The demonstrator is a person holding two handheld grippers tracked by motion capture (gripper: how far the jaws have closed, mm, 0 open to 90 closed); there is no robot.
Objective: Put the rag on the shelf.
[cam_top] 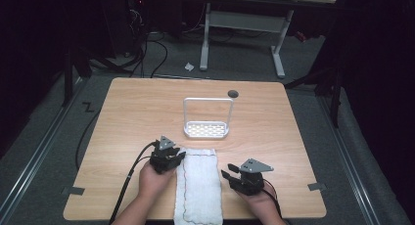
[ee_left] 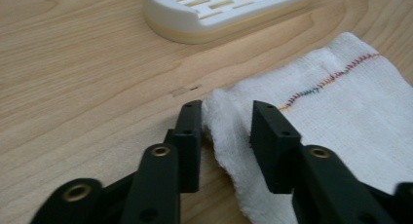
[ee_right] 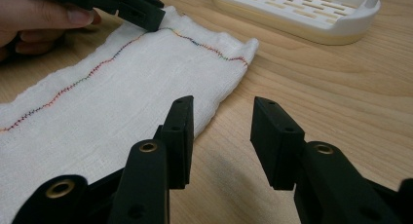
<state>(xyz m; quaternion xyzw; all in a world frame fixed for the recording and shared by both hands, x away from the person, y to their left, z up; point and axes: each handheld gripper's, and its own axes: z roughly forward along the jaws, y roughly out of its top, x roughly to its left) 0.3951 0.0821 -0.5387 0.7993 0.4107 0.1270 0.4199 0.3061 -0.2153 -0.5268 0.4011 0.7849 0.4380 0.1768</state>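
A long white cloth with a coloured stitched line lies folded on the wooden table near its front edge. My left gripper is at the cloth's far left corner. In the left gripper view it is open, and the cloth's rumpled edge rises between the jaws. My right gripper is at the cloth's right edge. In the right gripper view it is open: its left jaw overlaps the cloth's edge, and the gap is over bare wood. The left gripper also appears there at the far corner.
A white slotted tray with a tall wire loop handle stands just beyond the cloth, at the table's middle; it is also seen as the tray and the tray. A dark round hole is near the far edge. Tape marks sit at the front corners.
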